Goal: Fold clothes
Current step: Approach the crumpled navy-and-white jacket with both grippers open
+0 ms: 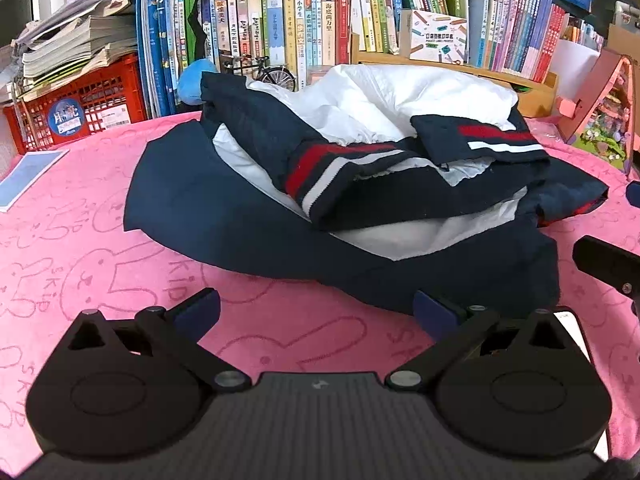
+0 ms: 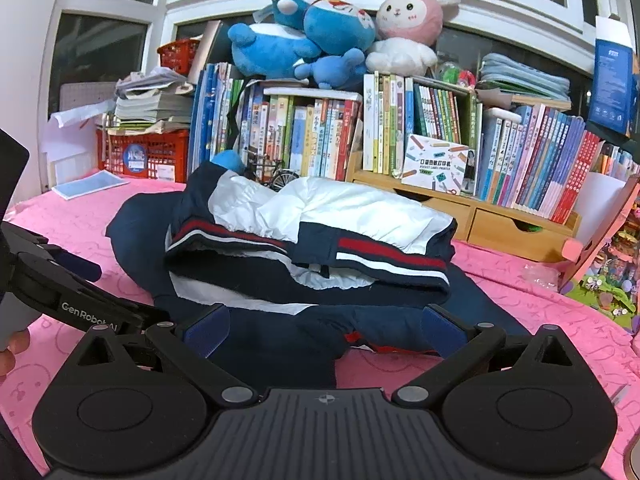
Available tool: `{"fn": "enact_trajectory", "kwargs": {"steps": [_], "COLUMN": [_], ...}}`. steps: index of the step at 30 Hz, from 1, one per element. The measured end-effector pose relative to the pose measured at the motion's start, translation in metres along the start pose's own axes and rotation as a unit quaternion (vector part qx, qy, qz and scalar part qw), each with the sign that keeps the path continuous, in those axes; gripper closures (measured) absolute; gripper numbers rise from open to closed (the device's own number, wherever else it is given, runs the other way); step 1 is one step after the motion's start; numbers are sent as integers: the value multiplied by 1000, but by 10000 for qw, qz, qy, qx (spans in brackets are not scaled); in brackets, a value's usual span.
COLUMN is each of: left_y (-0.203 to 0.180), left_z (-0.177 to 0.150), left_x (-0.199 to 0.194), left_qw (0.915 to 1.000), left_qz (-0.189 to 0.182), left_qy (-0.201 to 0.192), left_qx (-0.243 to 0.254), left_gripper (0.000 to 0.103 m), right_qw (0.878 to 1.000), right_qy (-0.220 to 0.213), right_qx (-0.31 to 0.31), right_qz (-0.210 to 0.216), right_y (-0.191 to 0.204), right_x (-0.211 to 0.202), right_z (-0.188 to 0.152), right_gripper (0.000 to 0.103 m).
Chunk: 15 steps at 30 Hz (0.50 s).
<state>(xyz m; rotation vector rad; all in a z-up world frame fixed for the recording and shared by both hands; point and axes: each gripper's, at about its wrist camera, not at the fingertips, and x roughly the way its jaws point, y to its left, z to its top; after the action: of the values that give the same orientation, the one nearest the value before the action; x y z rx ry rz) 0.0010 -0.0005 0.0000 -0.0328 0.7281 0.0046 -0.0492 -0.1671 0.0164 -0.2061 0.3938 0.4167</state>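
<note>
Left wrist view: a navy-and-white jacket point(image 1: 248, 216) lies in a loosely gathered heap on a pink blanket point(image 1: 80, 264), its two striped cuffs point(image 1: 332, 172) crossed on top of white lining, its long axis running side to side across the frame in front of a wall of bookshelves point(image 1: 304, 20). The left gripper point(image 1: 316, 312) hovers low with its fingers spread wide and holding nothing; its right-hand finger sits against the jacket's near navy hem, while the other stands over bare blanket. From the right wrist view, the right gripper point(image 2: 324, 328) is likewise splayed wide and empty, both fingertips at the near hem point(image 2: 280, 340), so that the cloth lies straight ahead between them, making this the closer of the two. The bundle would suit either a fold partly made or a garment only dropped together; the pictures do not settle which.
</note>
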Motion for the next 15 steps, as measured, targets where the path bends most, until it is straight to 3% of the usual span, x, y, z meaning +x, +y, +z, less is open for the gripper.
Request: {"fn": "enact_trajectory", "kwargs": {"steps": [7, 15], "left_y": [0, 14], "left_z": [2, -6], "left_x": [3, 1], "left_qw": [9999, 9990], "left_qz": [-77, -407], "left_qy": [-93, -96], "left_qx": [-99, -128], "left_gripper": [0, 0], "right_qw": [9998, 9992], "right_qy": [137, 224], "right_qx": [-95, -310], "right_qz": [-107, -119], "right_y": [3, 8], "right_x": [3, 4], "right_z": [0, -5], "right_gripper": [0, 0]}}
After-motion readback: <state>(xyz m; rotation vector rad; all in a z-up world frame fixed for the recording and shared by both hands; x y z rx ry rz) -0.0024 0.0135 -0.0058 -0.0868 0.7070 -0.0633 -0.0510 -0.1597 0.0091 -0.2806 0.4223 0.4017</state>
